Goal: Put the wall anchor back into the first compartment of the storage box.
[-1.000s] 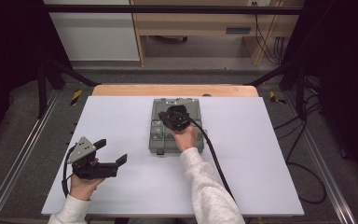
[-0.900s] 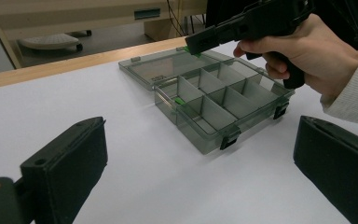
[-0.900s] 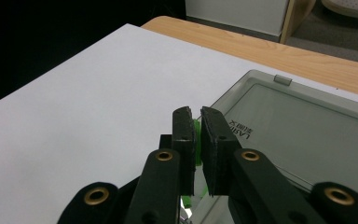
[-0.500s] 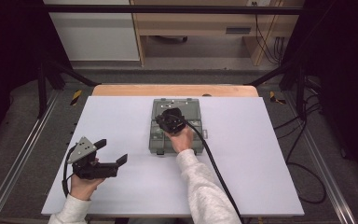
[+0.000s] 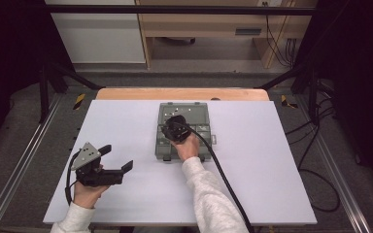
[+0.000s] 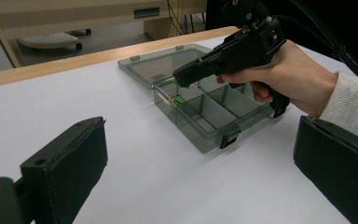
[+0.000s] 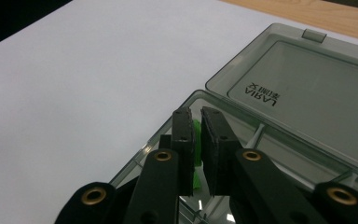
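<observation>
Green piece is showing in the slim gap between the jaws of the right gripper, at the centre of the right gripper view. I am reading those jaws as all but closed, having just been easing apart a touch. I cannot tell whether the pads are pressing on the piece or whether it is merely sitting behind them.

I am seeing the gripper tips hanging over the near-left corner compartment of the grey see-through box, which is lying at the centre of the high view on the white table. In the left gripper view, the right hand is holding the tool tilted down toward the box from the upper right of the frame. A second green bit is lying in a compartment just under the tips.

The box lid is lying open and flat in the upper right of the right gripper view, with printed lettering on it. The other compartments that I am able to make out are looking bare.

The left gripper is resting in the lower left of the high view, well apart from the box. Its jaws are standing wide and are holding nothing.
</observation>
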`<control>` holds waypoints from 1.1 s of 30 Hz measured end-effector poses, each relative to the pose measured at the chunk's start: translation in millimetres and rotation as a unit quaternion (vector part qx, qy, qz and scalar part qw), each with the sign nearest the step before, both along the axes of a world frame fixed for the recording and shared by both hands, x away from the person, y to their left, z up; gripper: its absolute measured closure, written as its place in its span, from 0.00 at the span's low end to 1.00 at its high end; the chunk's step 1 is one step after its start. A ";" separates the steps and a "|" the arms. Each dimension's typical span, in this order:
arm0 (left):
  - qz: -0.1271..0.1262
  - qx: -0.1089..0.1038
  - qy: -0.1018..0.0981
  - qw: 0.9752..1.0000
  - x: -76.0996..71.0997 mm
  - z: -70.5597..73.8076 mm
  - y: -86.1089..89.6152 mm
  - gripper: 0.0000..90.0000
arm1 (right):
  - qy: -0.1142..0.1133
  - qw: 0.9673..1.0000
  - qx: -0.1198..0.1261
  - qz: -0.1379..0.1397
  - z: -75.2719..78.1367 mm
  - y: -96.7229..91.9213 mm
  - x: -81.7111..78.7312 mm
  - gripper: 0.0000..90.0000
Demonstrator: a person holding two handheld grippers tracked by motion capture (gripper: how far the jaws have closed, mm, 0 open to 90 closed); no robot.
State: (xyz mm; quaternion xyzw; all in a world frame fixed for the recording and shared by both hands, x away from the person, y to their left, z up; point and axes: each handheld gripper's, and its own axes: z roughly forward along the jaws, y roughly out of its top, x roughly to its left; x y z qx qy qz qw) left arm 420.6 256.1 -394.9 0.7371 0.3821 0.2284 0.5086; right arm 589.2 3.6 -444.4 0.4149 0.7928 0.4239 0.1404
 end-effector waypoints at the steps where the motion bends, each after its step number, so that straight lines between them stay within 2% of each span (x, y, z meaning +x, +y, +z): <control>1: 0.000 -0.001 0.000 1.000 0.0 0.1 0.1 0.03 | -0.002 1.000 -0.005 0.002 -0.4 -0.8 0.2 0.85; 5: 0.001 -0.002 0.000 1.000 0.0 0.1 0.2 0.03 | 0.002 1.000 -0.001 0.004 1.8 -4.6 0.9 0.70; 8: 0.001 -0.002 0.000 1.000 0.0 0.1 0.1 0.03 | 0.006 1.000 0.013 0.003 9.3 -9.7 -2.5 0.56; 12: 0.001 -0.002 0.000 1.000 0.0 0.1 0.2 0.03 | -0.016 0.999 0.028 0.000 20.2 -20.6 -9.8 0.40; 14: 0.001 -0.002 0.000 1.000 0.1 0.0 0.2 0.03 | -0.017 1.000 0.025 0.002 26.4 -26.1 -13.5 0.31; 17: 0.002 -0.001 0.000 1.000 0.3 -0.2 0.3 0.03 | -0.041 0.999 0.024 -0.019 33.6 -34.9 -23.6 0.20; 19: 0.002 -0.001 0.001 1.000 0.4 -0.3 0.4 0.03 | -0.043 0.998 0.021 -0.036 37.4 -42.3 -29.2 0.14; 25: 0.002 -0.001 0.001 1.000 0.7 -0.6 0.2 0.03 | -0.054 0.997 0.034 -0.041 43.6 -69.7 -42.5 0.07; 30: 0.004 -0.004 0.002 1.000 1.1 -1.6 -0.3 0.03 | -0.058 0.997 0.053 -0.028 47.6 -91.6 -54.9 0.01; 33: 0.004 -0.004 0.002 1.000 1.0 -1.7 -0.6 0.03 | -0.070 0.996 0.057 -0.021 48.8 -102.3 -64.0 0.01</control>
